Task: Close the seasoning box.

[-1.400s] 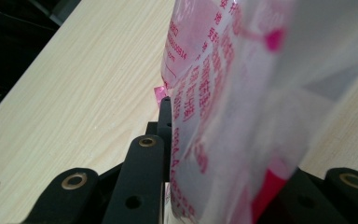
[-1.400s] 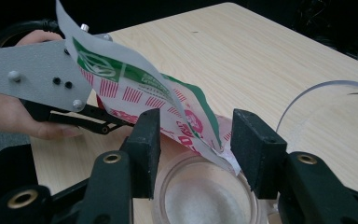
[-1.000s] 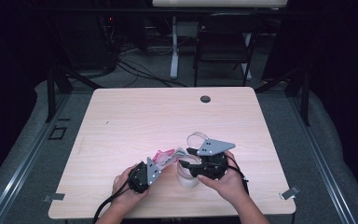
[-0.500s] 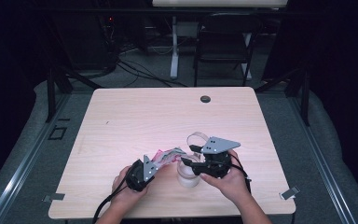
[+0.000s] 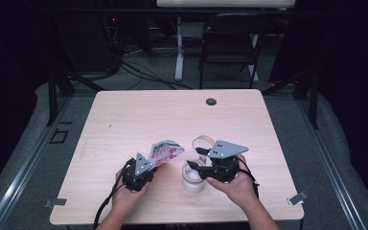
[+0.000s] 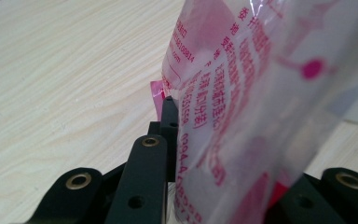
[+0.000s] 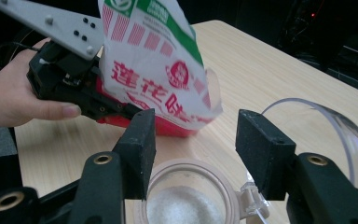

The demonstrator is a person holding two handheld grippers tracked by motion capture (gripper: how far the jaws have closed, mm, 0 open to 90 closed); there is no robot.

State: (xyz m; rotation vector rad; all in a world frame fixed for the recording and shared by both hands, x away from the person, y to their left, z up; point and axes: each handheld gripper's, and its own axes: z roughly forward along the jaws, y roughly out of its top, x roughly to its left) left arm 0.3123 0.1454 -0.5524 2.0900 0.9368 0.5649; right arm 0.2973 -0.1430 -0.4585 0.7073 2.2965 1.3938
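Left gripper (image 5: 149, 163) clamps a packet (image 5: 165, 149) beside an open jar (image 5: 193, 176); right gripper (image 7: 195, 140), jaws apart, straddles the jar's rim.

The packet (image 7: 156, 70) is white with a green top band, red stripes, red characters and a red base; its back (image 6: 242, 116) carries magenta print. The jar (image 5: 193, 176) is clear with white grains. The table (image 5: 139, 120) is pale woodgrain.
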